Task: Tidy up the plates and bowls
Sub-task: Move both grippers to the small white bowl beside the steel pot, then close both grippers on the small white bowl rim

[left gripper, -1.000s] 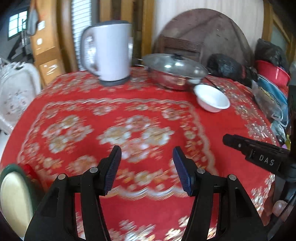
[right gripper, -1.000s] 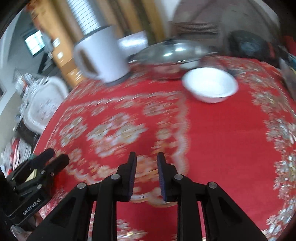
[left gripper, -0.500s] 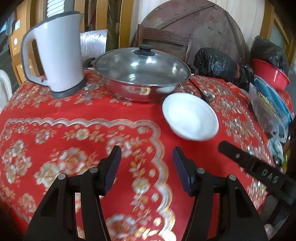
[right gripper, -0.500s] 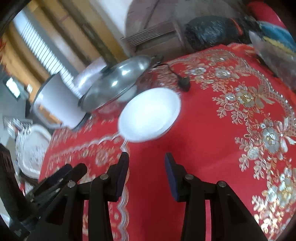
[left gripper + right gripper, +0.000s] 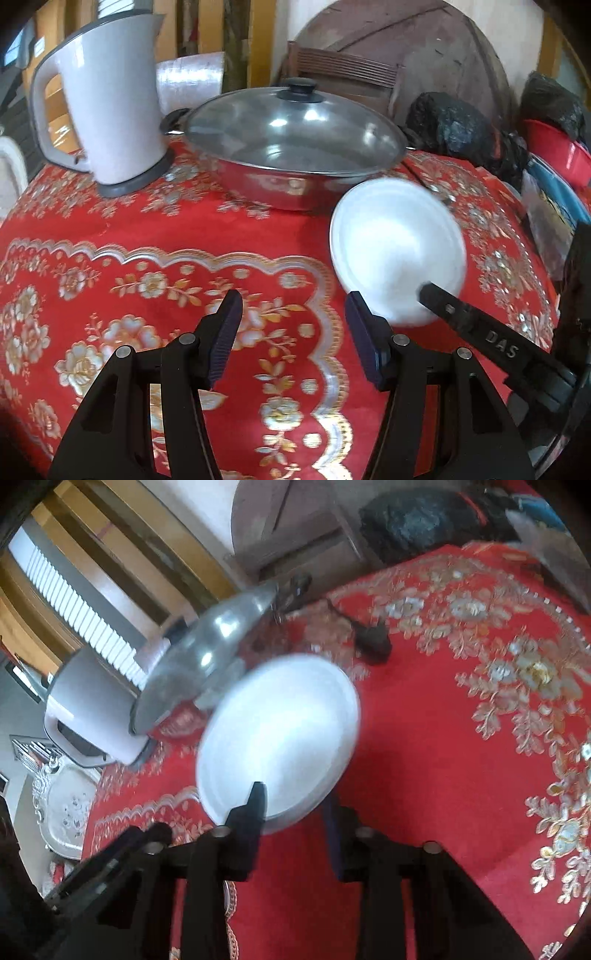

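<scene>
A white bowl point(image 5: 397, 251) sits on the red patterned tablecloth point(image 5: 147, 258), just in front of the lidded steel pan point(image 5: 295, 147). It also shows in the right wrist view point(image 5: 280, 734). My right gripper point(image 5: 295, 805) is open at the bowl's near rim, one finger over the rim inside and the other outside. One right finger shows in the left wrist view point(image 5: 480, 332), reaching the bowl. My left gripper point(image 5: 291, 314) is open and empty above the cloth, left of the bowl.
A white electric kettle point(image 5: 103, 110) stands at the back left beside the pan. Black bags point(image 5: 461, 125), a red basin point(image 5: 557, 151) and blue items crowd the table's right edge. A black plug and cord point(image 5: 373, 642) lie behind the bowl.
Both grippers have moved forward toward the bowl. The right gripper has opened wider and now straddles the bowl's near rim.
</scene>
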`<act>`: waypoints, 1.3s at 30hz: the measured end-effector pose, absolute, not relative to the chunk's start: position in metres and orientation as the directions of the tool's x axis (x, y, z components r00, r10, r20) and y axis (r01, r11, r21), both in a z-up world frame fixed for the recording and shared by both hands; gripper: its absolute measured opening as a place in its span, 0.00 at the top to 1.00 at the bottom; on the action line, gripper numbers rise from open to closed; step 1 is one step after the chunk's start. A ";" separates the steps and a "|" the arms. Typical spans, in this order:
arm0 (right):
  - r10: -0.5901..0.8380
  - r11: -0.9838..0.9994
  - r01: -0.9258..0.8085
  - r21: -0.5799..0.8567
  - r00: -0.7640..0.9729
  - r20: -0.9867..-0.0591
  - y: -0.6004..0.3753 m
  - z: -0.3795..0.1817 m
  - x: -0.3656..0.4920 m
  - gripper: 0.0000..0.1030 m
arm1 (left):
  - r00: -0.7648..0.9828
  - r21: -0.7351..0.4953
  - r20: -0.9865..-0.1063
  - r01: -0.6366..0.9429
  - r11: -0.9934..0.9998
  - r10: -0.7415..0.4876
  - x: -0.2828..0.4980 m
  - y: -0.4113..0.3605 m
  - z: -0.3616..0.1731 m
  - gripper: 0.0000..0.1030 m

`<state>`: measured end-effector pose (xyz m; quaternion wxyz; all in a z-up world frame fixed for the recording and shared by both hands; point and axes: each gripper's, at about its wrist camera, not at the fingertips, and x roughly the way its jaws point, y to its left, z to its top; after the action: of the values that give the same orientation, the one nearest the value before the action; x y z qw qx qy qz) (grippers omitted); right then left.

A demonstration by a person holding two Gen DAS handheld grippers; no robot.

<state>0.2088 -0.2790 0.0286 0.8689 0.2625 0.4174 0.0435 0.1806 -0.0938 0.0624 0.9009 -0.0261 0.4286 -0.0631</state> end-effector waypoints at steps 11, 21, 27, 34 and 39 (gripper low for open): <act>0.343 0.860 0.098 0.501 0.616 -0.709 -0.297 0.045 0.164 0.91 | 0.610 -0.107 -0.784 0.050 0.993 -0.115 0.164 -0.058 0.060 0.43; 0.369 0.795 0.168 0.583 0.629 -0.684 -0.298 0.041 0.186 0.53 | 0.591 -0.129 -0.792 0.084 0.988 -0.153 0.199 -0.083 0.058 0.43; 0.349 0.853 0.099 0.512 0.621 -0.702 -0.268 0.031 0.212 0.66 | 0.523 -0.065 -0.844 0.127 0.990 -0.122 0.227 -0.115 0.027 0.44; 0.396 0.839 0.081 0.538 0.588 -0.706 -0.270 0.018 0.212 0.88 | 0.499 -0.069 -0.855 0.158 0.985 -0.140 0.224 -0.114 0.023 0.80; 0.414 0.842 0.054 0.537 0.574 -0.706 -0.261 0.032 0.190 0.88 | 0.493 -0.094 -0.853 0.177 0.980 -0.171 0.193 -0.097 0.035 0.80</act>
<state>0.1901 -0.2606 0.0319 0.8481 0.2605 0.4490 0.1061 0.1933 -0.0969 0.0351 0.8641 0.0033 0.4931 -0.1008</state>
